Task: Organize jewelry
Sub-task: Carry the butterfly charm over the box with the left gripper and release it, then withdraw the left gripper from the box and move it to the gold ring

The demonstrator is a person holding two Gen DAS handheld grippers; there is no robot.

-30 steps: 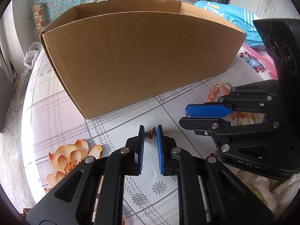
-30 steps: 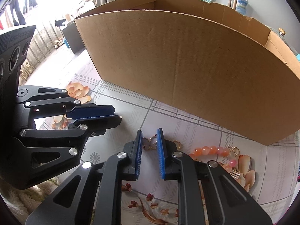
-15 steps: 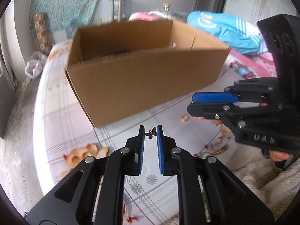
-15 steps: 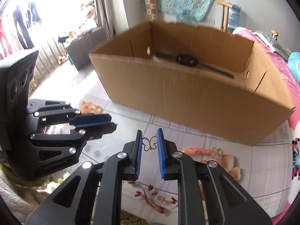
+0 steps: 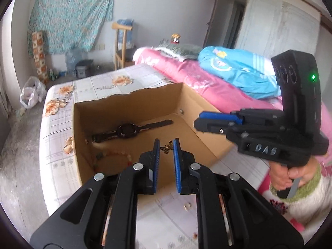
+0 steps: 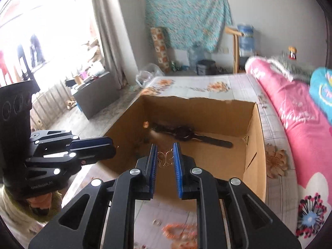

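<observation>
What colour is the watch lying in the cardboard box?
Black, strap and face alike; the watch shows best in the left wrist view.

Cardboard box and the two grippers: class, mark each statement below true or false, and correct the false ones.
1. The left gripper holds a small dark butterfly charm. True.
2. The right gripper is empty. False: it pinches a gold wire butterfly.
3. A black wristwatch lies inside the cardboard box. True.
4. The box's top is closed. False: it is open.
5. Orange beads lie on the cloth outside the box. True.

A watch lies in the cardboard box on the patterned table, beside the bed.
</observation>
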